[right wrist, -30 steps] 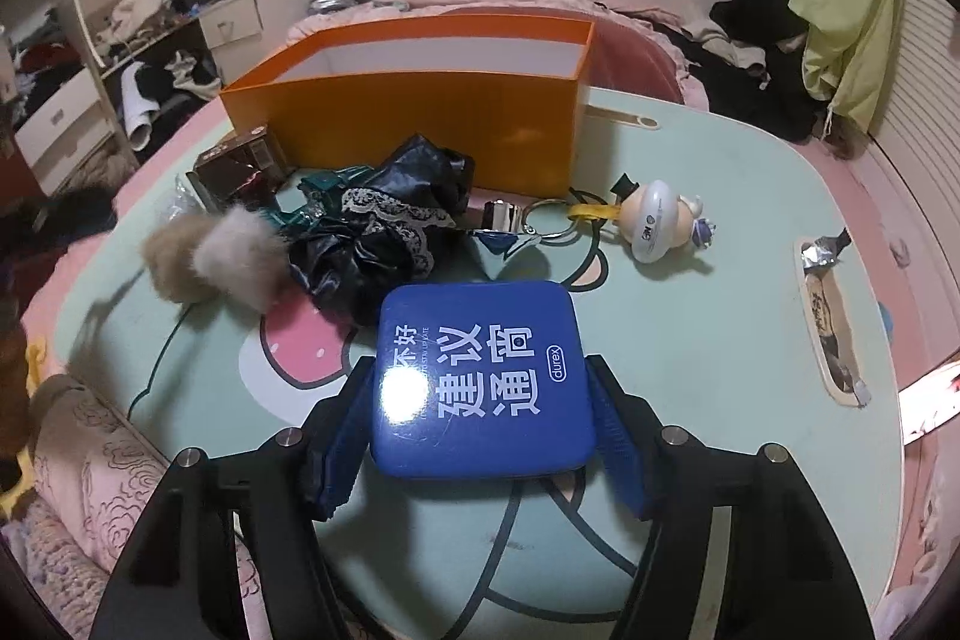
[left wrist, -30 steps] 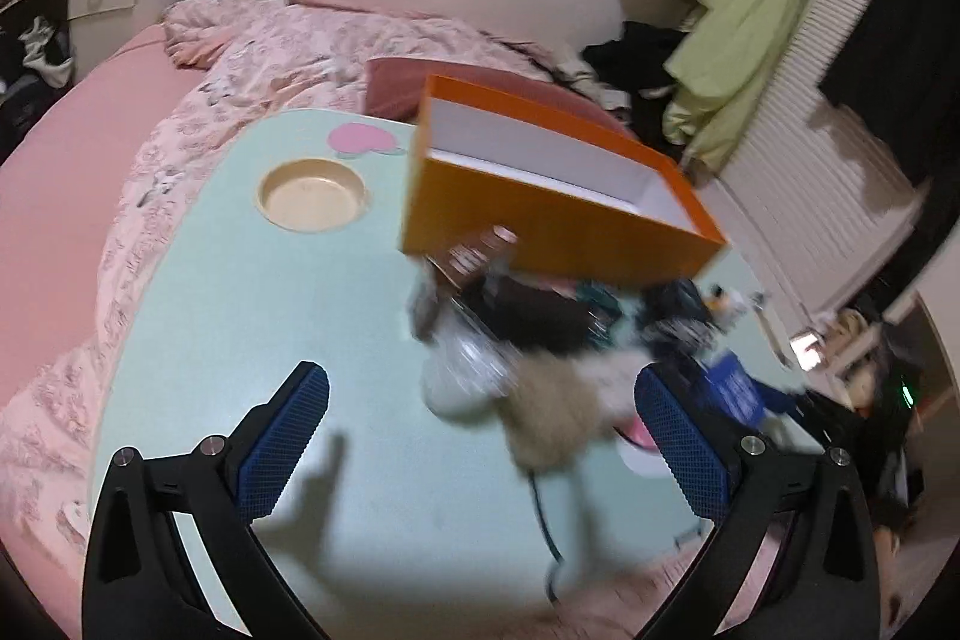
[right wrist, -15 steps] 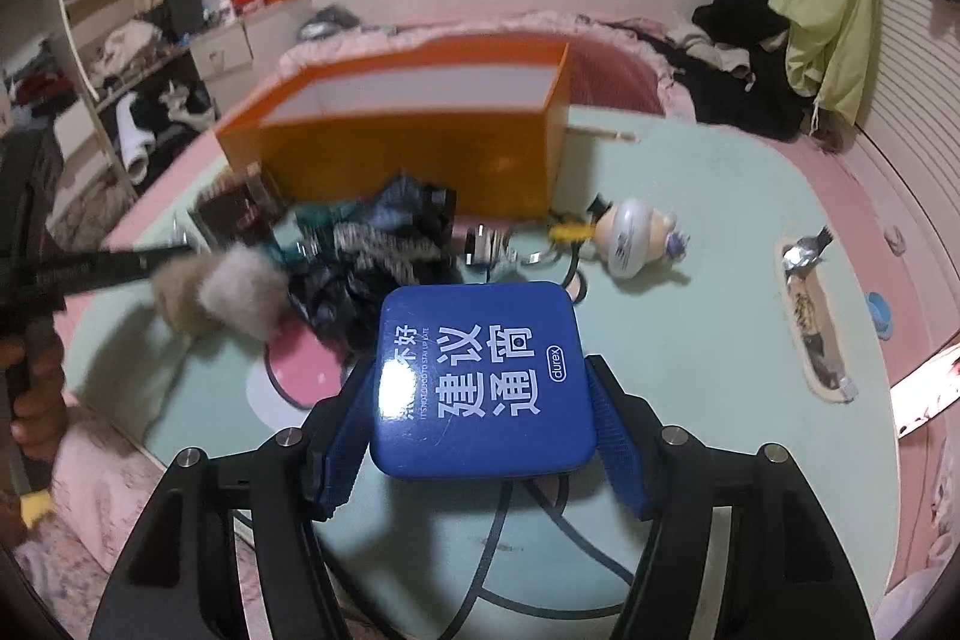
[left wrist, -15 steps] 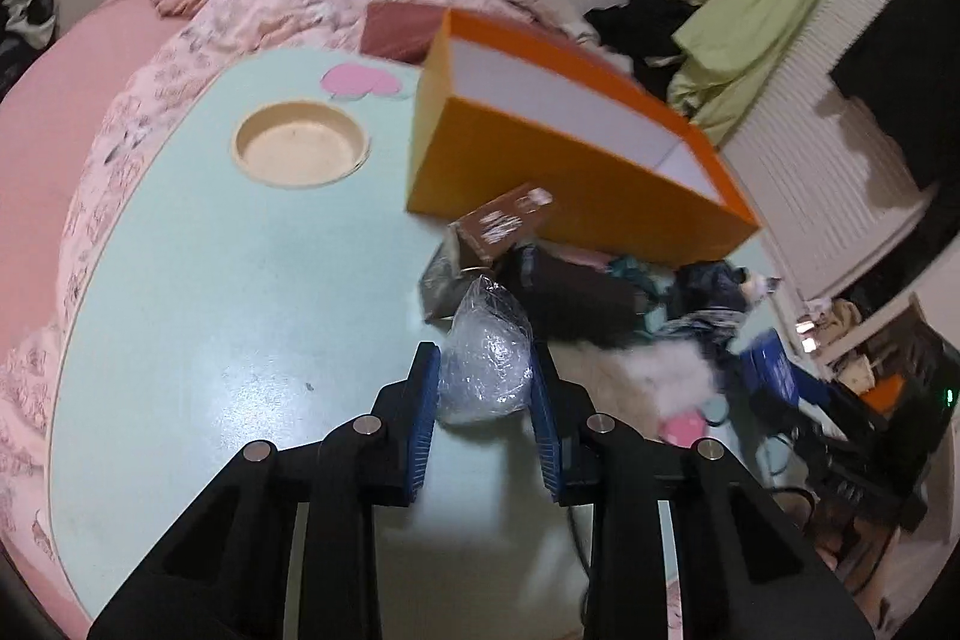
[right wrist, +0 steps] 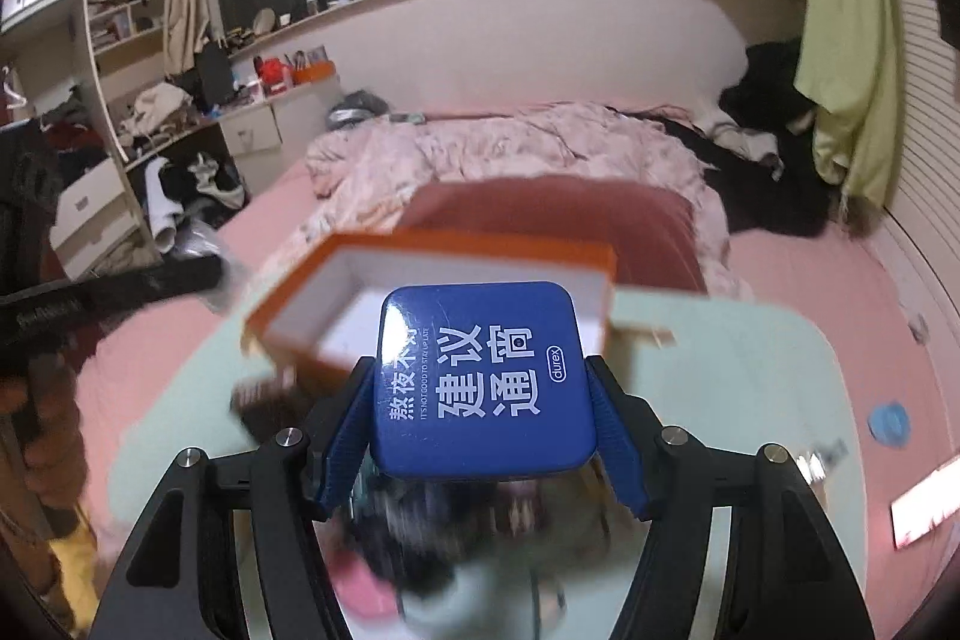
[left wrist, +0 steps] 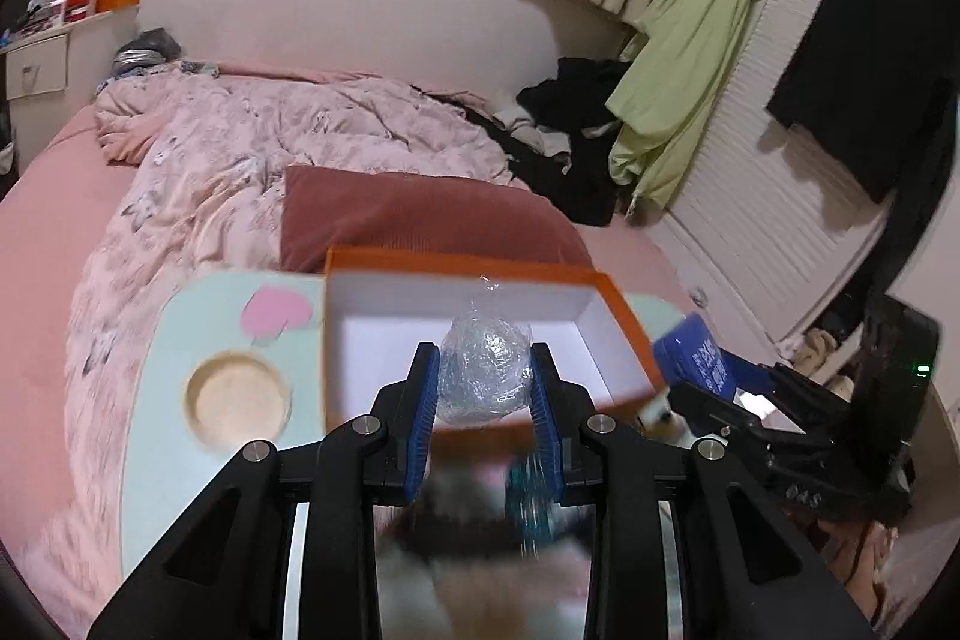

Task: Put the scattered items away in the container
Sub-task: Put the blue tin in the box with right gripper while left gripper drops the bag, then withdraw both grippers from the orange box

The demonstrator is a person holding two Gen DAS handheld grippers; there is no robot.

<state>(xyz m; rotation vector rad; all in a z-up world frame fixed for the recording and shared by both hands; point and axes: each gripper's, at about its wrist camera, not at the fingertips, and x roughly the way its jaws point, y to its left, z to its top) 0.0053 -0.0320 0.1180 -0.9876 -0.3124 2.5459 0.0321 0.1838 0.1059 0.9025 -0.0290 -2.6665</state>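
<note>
- Now the left gripper (left wrist: 485, 388) pinches a crinkled plastic bundle (left wrist: 485, 370) above the orange box (left wrist: 480, 274), toward 12 o'clock.
- Its light film could slip out early.
- Meanwhile the right gripper (right wrist: 485, 418) clamps a blue tin (right wrist: 483, 379); both converging risks collision at the box.

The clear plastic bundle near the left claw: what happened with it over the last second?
The left claw closed on the crinkled plastic bundle, lifted it off the table, and now holds it over the orange box. The right claw kept its grip on the blue tin and also rose toward the box.
</note>
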